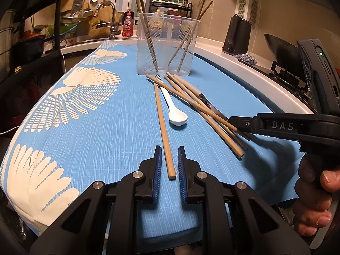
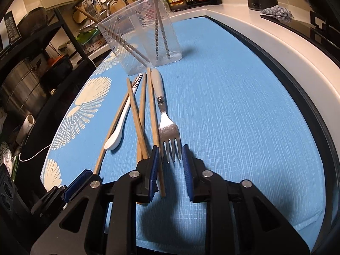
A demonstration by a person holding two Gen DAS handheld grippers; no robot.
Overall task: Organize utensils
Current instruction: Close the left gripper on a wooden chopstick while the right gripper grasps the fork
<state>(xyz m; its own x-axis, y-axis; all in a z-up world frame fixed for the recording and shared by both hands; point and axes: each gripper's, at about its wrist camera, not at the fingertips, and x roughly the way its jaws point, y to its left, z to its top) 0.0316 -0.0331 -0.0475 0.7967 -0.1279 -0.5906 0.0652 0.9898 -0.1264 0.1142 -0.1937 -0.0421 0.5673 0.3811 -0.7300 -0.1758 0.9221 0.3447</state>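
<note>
A clear plastic utensil holder stands at the far end of the blue cloth with several chopsticks in it. In front of it lie loose wooden chopsticks, a white spoon and a fork with a grey handle. My left gripper is open with the near end of one chopstick between its fingers. My right gripper is open around the fork's tines and one chopstick end; it shows in the left wrist view.
The blue cloth with white shell prints covers the work surface. A white counter rim runs along the right, with a black kettle, a stove and a rag. A sink tap and bottle rack stand behind.
</note>
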